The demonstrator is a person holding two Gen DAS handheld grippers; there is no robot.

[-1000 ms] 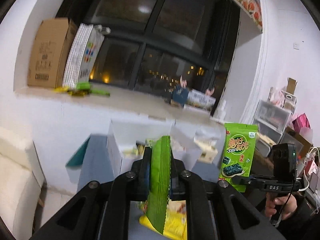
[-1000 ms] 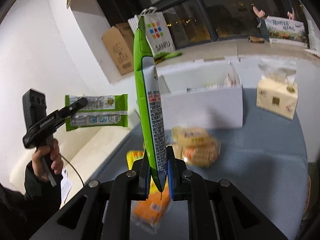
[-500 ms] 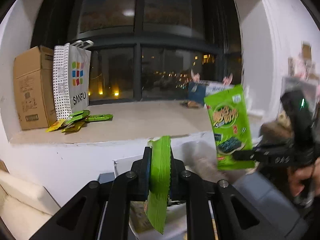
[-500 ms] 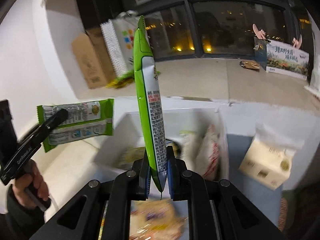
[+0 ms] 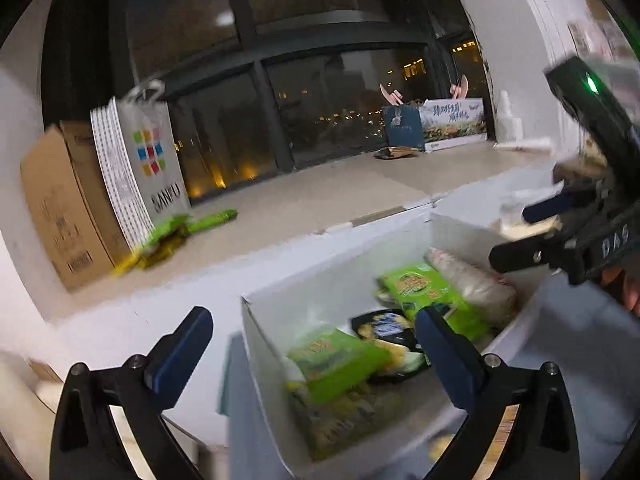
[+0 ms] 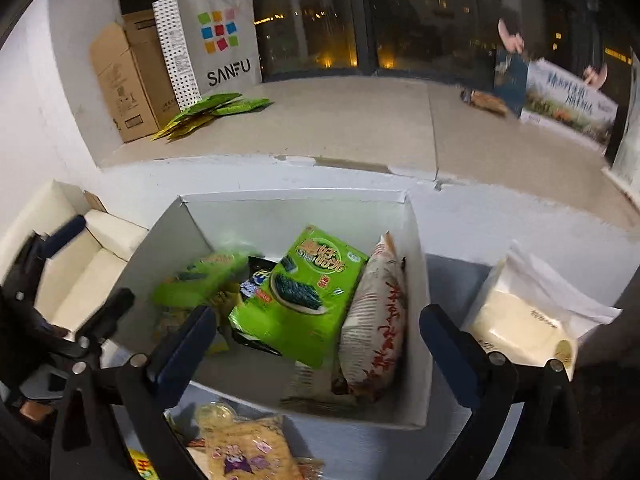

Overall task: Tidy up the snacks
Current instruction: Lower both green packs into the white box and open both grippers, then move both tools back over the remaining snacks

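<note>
At the frame centre, the green seaweed pack (image 6: 304,300) is lying tilted inside the white box (image 6: 416,408). Left gripper (image 5: 312,332) and right gripper (image 6: 316,328) are gaping wide, holding nothing. Loose snacks (image 6: 244,448) below risk being knocked.

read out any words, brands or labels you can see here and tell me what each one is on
"SANFU": on the white paper shopping bag on the window ledge.
"DAS": on the body of the right gripper, seen from the left wrist.
Green seaweed snack pack in the white box: Chinese characters, too blurred to read.
White and red snack bag: red characters, unreadable.
Cardboard box and banner: print too small.
</note>
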